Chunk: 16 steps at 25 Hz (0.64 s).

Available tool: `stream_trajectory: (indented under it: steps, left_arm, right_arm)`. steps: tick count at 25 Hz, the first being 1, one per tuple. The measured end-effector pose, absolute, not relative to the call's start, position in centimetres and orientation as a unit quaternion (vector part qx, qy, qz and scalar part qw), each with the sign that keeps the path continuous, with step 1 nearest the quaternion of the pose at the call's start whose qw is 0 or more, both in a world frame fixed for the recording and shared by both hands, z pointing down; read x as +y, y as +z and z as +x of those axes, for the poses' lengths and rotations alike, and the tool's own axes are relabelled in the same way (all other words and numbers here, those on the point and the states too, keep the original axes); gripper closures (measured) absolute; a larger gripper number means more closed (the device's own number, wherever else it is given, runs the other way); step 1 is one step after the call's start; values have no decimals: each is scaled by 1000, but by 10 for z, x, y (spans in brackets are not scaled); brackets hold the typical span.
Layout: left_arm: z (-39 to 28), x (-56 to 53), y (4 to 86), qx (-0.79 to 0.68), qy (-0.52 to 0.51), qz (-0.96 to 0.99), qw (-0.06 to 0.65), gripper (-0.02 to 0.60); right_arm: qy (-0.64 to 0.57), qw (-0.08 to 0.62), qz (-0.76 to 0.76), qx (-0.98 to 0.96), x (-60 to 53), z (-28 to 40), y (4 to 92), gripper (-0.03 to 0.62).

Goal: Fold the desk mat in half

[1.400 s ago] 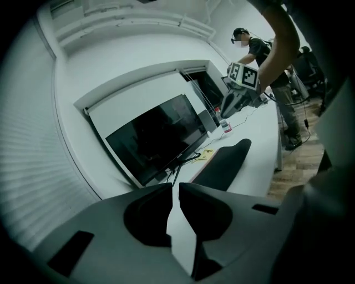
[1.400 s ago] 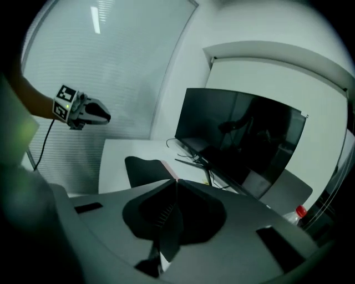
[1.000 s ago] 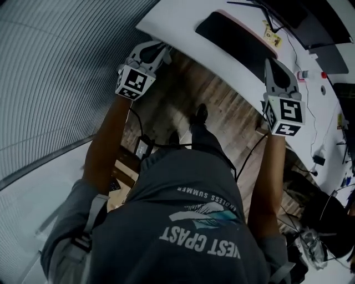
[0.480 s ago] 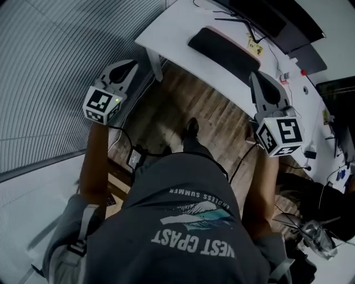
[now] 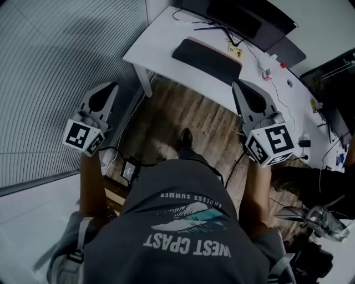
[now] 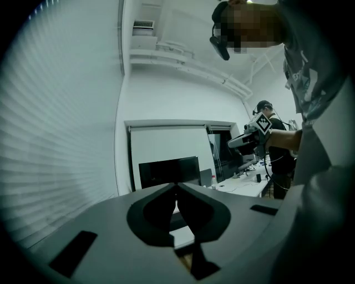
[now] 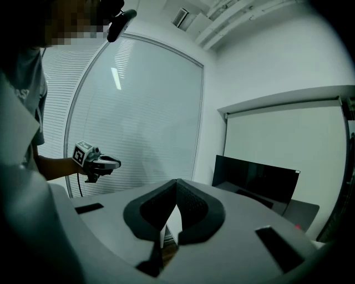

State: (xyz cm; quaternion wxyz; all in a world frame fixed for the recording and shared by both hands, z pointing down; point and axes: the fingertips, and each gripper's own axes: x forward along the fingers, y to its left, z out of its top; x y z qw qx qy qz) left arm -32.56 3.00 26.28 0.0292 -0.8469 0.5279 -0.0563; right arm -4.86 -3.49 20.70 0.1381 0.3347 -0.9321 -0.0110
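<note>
The desk mat (image 5: 206,54) lies folded on the white desk (image 5: 154,40), black on top with a pink edge showing along its far side. Both grippers hang in the air over the wooden floor, well short of the desk and apart from the mat. My left gripper (image 5: 112,85) is shut with nothing between its jaws, and its closed tips (image 6: 176,184) point level toward the desk. My right gripper (image 5: 237,83) is shut and empty too, its tips (image 7: 176,181) meeting in front of the dark monitor (image 7: 255,177).
A dark monitor (image 5: 238,16) and cables sit behind the mat. Small items and wires litter the desk's right part (image 5: 288,83). A blind-covered glass wall (image 5: 50,83) runs along the left. Wooden floor (image 5: 205,122) lies between me and the desk.
Both grippers have drawn back from the desk edge and risen. The left one has swung out to the left. The desk and the folded mat now lie farther off.
</note>
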Motion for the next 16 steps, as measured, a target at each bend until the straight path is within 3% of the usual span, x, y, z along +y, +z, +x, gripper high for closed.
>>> stream_trajectory:
  steps: [16]
  left_arm:
    - [-293,66,305,509,-57,-859,22,558]
  right_arm:
    - [-8,149,347,-926,0,-24,234,569]
